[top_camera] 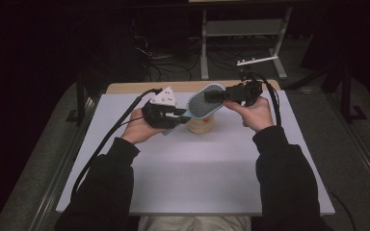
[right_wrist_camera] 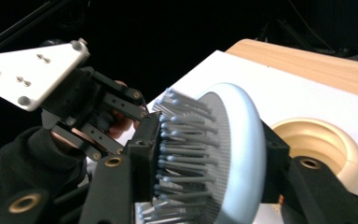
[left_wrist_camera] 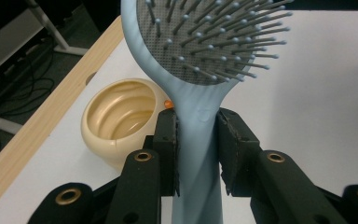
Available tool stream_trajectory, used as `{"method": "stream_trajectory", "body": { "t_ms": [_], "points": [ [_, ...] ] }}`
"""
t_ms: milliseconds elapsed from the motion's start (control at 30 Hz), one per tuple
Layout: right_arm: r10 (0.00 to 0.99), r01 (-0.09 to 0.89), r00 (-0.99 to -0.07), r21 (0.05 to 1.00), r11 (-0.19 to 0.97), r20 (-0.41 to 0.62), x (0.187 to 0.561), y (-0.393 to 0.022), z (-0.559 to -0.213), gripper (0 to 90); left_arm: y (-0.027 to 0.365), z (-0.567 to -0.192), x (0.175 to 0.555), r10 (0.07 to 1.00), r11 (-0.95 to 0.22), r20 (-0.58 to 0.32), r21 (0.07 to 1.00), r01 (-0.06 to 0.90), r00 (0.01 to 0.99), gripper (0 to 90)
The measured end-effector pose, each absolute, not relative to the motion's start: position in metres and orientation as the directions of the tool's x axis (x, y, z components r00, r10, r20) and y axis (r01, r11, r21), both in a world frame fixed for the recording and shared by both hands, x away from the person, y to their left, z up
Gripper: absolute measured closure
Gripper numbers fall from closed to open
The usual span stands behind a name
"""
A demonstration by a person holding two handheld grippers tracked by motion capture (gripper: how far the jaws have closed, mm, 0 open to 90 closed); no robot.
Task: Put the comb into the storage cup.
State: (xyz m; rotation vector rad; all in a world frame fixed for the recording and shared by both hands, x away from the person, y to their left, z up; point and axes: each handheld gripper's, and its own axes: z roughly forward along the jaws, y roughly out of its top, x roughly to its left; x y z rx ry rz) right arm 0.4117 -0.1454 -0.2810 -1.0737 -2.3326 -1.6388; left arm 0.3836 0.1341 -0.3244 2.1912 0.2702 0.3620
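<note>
A light-blue hairbrush (top_camera: 203, 101) with grey bristles is held in the air above a cream cup (top_camera: 201, 125). My left gripper (top_camera: 179, 114) is shut on its handle; both pads press the handle (left_wrist_camera: 198, 140) just below the head (left_wrist_camera: 200, 51). My right gripper (top_camera: 212, 95) comes in from the right and is shut across the head (right_wrist_camera: 233, 149), one jaw against the bristle tips and the other against the smooth back. In the right gripper view the left gripper (right_wrist_camera: 121, 116) and its grey plate (right_wrist_camera: 28, 74) lie behind the brush.
The cream cup (left_wrist_camera: 121, 116) stands upright on the white table (top_camera: 197, 168), near its wooden far edge (left_wrist_camera: 37, 126). A small orange thing (left_wrist_camera: 168, 103) shows beside the cup's rim. Desk legs and cables lie on the dark floor beyond.
</note>
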Motion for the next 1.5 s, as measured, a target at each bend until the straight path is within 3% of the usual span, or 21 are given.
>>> {"method": "stream_trajectory", "body": {
  "t_ms": [100, 267, 467, 833, 1233, 1500],
  "points": [
    [0.499, 0.586, -0.747, 0.789, 0.183, 0.439, 0.409, -0.141, -0.274, 54.3, 0.135, -0.325, 0.385, 0.322, -0.581, 0.140, 0.810, 0.079, 0.936, 69.9],
    [0.503, 0.502, -0.799, 0.825, 0.259, 0.328, 0.400, -0.130, -0.260, 55.1, 0.141, -0.324, 0.385, 0.319, -0.535, 0.082, 0.838, 0.108, 0.944, 66.8],
    [0.507, 0.473, -0.814, 0.829, 0.296, 0.283, 0.396, -0.124, -0.251, 55.2, 0.148, -0.323, 0.386, 0.315, -0.506, 0.032, 0.851, 0.140, 0.949, 56.9],
    [0.525, 0.429, -0.826, 0.832, 0.353, 0.204, 0.396, -0.118, -0.233, 55.1, 0.168, -0.327, 0.390, 0.330, -0.428, -0.050, 0.882, 0.197, 0.943, 47.4],
    [0.554, 0.402, -0.820, 0.834, 0.378, 0.144, 0.400, -0.117, -0.213, 55.1, 0.188, -0.331, 0.391, 0.359, -0.410, -0.063, 0.886, 0.218, 0.931, 36.5],
    [0.575, 0.399, -0.811, 0.822, 0.406, 0.110, 0.407, -0.111, -0.204, 54.9, 0.206, -0.341, 0.395, 0.388, -0.380, -0.104, 0.887, 0.262, 0.916, 23.6]
  ]
}}
